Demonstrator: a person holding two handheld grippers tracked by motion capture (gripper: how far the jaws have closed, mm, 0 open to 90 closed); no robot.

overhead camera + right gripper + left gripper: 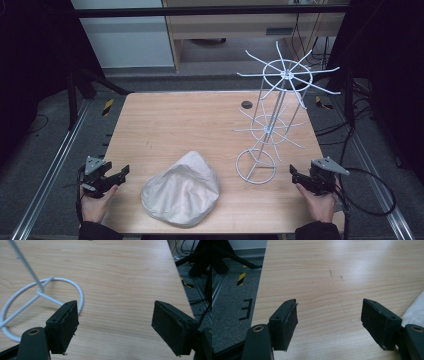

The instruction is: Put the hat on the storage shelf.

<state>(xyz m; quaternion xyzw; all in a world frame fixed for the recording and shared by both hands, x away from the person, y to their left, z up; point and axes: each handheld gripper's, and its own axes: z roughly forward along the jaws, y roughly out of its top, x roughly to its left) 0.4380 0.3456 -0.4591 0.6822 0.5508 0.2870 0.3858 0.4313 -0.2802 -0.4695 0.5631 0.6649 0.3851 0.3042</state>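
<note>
The left gripper point(124, 171) is held at the near left edge of the table point(200, 115), its jaws set wide apart with only bare wood between them. The cap point(181, 188), a white cloth heap, lies on the table just to the right of this gripper, apart from the jaws; in the left gripper view its edge point(415, 308) is seen beyond the right jaw. The right gripper point(292, 172) is held at the near right edge, its jaws likewise spread wide and nothing clamped. The rack point(272, 115), a white wire stand with radial arms on two tiers, stands upright just ahead and to the left of the right gripper. In the right gripper view its ring base point(72, 287) is seen beyond the left jaw, not touched.
</note>
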